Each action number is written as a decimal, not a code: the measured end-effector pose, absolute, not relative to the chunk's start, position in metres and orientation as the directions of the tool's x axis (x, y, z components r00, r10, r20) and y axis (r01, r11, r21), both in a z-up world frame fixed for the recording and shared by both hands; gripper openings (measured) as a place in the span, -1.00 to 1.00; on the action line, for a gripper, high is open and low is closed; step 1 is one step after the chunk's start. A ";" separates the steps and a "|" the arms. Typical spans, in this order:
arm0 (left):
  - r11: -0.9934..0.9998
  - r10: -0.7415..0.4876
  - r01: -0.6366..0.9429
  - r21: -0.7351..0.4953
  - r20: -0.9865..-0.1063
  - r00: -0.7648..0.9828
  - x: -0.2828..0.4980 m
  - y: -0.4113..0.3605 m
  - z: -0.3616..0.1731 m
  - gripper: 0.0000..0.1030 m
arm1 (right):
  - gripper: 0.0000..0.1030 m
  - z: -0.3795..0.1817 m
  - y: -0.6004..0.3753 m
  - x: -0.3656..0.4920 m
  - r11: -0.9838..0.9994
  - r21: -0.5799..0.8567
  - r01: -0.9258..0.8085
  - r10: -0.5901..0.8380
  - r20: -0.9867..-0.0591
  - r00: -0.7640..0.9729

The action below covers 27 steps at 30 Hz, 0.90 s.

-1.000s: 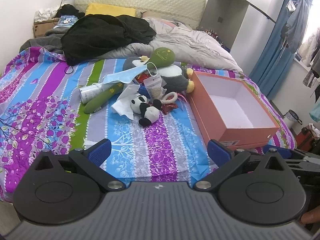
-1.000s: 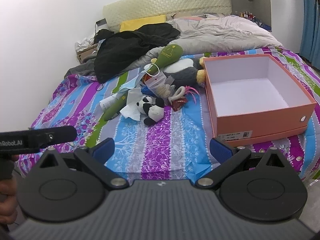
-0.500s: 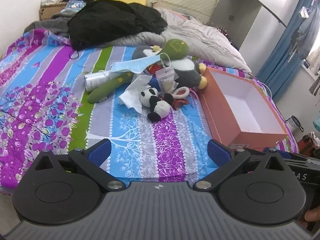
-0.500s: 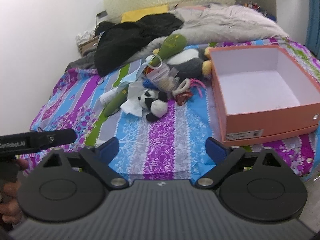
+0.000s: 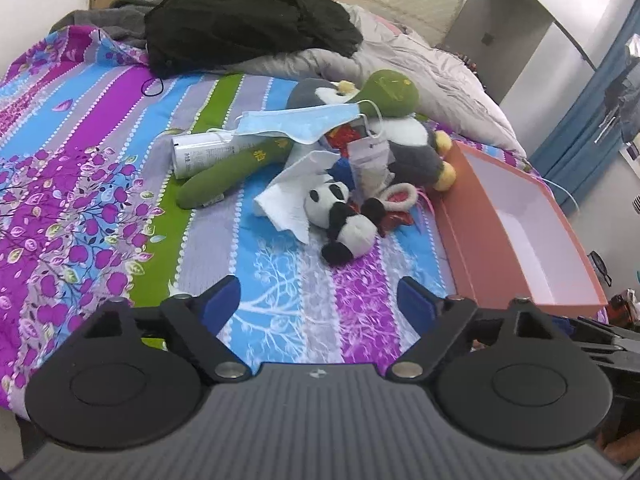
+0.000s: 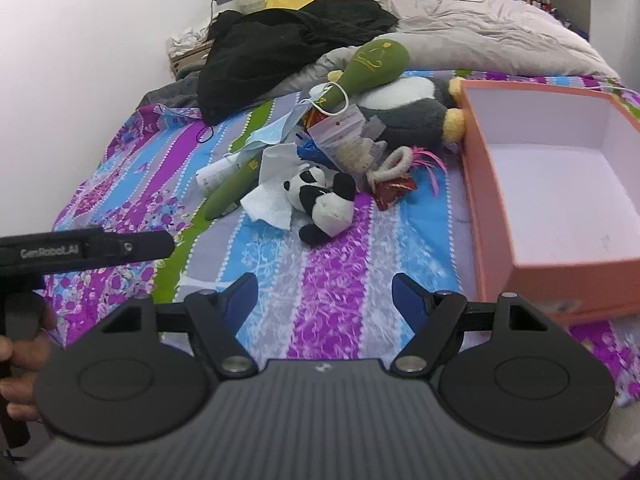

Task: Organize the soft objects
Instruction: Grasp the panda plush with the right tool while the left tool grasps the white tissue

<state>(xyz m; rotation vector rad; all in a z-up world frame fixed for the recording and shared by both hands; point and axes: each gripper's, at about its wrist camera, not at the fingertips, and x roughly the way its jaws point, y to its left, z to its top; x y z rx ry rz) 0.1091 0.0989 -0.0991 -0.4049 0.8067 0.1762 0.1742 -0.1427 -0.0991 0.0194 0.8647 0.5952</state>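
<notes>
A small panda plush (image 5: 344,220) (image 6: 320,200) lies on the striped bedspread in front of a pile: a grey penguin plush (image 5: 408,148) (image 6: 408,116), a green plush club (image 5: 392,88) (image 6: 372,64), a second green plush stick (image 5: 232,172) (image 6: 236,188), a blue face mask (image 5: 296,122) and a white tissue (image 5: 288,196) (image 6: 268,200). An orange box (image 5: 480,240) (image 6: 496,216) stands open and empty to the right. My left gripper (image 5: 318,300) and right gripper (image 6: 324,294) hover over the near bedspread, jaws closing, nothing between them.
A white can (image 5: 200,152) lies by the green stick. Plastic packets (image 6: 344,132), a red wrapper (image 6: 394,192) and a rope toy (image 6: 394,164) sit in the pile. Black clothing (image 5: 248,20) and a grey duvet (image 6: 492,40) cover the far bed. A hand (image 6: 16,364) holds the left gripper's handle.
Both grippers have come forward and lower toward the pile, so the panda and box look larger. Both pairs of jaws have narrowed somewhat.
</notes>
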 end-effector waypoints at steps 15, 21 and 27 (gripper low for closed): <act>0.881 0.000 -0.364 -0.302 -0.771 0.637 0.185 0.148 -0.154 0.62 | 0.47 -0.147 -0.103 0.251 0.836 0.260 -0.483 0.483 -0.766 0.424; 0.875 -0.007 -0.376 -0.305 -0.784 0.620 0.215 0.162 -0.176 0.62 | 0.47 -0.164 -0.085 0.279 0.828 0.246 -0.504 0.481 -0.774 0.412; 0.869 -0.016 -0.385 -0.310 -0.796 0.605 0.247 0.177 -0.201 0.47 | 0.47 -0.184 -0.066 0.305 0.817 0.232 -0.527 0.477 -0.785 0.394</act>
